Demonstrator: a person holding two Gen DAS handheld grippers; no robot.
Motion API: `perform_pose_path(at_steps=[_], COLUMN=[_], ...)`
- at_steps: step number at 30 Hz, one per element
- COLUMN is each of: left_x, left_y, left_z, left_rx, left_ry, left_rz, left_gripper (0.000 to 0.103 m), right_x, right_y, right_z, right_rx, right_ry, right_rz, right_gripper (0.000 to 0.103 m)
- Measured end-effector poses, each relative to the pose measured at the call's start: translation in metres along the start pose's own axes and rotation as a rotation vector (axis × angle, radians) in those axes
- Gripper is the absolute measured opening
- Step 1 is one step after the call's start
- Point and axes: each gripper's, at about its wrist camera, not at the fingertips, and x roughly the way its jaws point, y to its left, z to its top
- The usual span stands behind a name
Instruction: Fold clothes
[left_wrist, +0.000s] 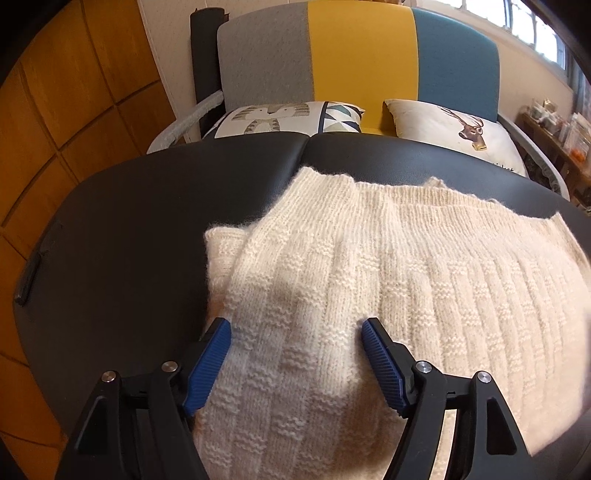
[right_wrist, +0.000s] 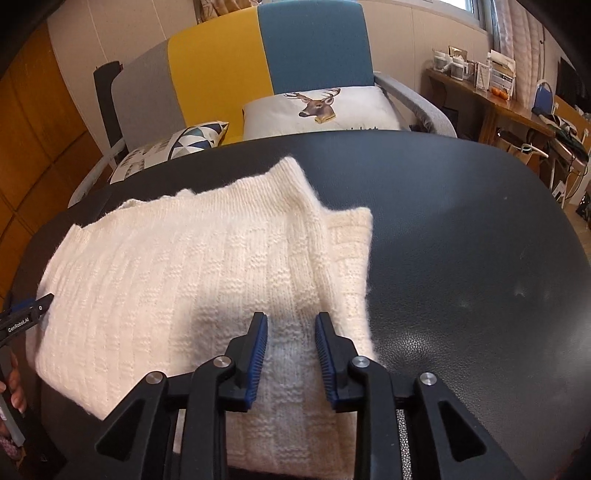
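A cream knitted sweater (left_wrist: 406, 277) lies folded on the black padded table (left_wrist: 129, 240), both sleeves turned in over the body. My left gripper (left_wrist: 293, 328) stands open wide over the sweater's left side, with the folded sleeve lying between its blue pads and neither pad pressing on it. In the right wrist view the sweater (right_wrist: 184, 277) fills the left half of the table (right_wrist: 461, 240). My right gripper (right_wrist: 291, 321) hovers over its right near corner with the jaws a little apart. A flat strip of knit lies between them, unpinched. The left gripper's fingertip (right_wrist: 40, 301) shows at the far left edge.
Behind the table stands a grey, yellow and blue sofa (left_wrist: 362, 55) with patterned cushions (left_wrist: 461, 129). Wooden panelling (left_wrist: 55, 129) lines the left wall. A cluttered wooden side table (right_wrist: 498, 99) is at the right. A person's hand (right_wrist: 14, 384) shows at the left edge.
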Motion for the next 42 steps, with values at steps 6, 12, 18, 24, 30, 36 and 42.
perform_pose_path(at_steps=[6, 12, 18, 24, 30, 36, 42], left_x=[-0.006, -0.006, -0.011, -0.020, -0.015, 0.002, 0.005], left_y=[-0.001, -0.009, -0.022, -0.058, -0.082, -0.098, -0.102], left_z=[0.002, 0.001, 0.001, -0.002, 0.006, 0.008, -0.004], left_rx=[-0.015, 0.060, 0.053, 0.167, 0.212, 0.214, 0.240], left_ry=[0.005, -0.021, -0.048, -0.086, -0.070, -0.022, -0.043], left_rz=[-0.024, -0.023, -0.069, -0.123, -0.161, -0.138, -0.111], left_gripper=[0.074, 0.074, 0.074, 0.074, 0.074, 0.076, 0.080], right_x=[0.012, -0.021, -0.017, 0.019, 0.042, 0.057, 0.058], right_y=[-0.004, -0.021, -0.078, -0.097, -0.105, -0.092, -0.058], right_z=[-0.002, 0.006, 0.024, 0.025, 0.023, 0.024, 0.025], right_rx=[-0.017, 0.023, 0.187, 0.227, 0.310, 0.330, 0.238], right_ry=[0.028, -0.079, 0.025, 0.135, 0.191, 0.220, 0.210], right_rz=[-0.025, 0.112, 0.200, 0.306, 0.442, 0.563, 0.488], right_gripper=[0.027, 0.030, 0.032, 0.047, 0.059, 0.062, 0.040])
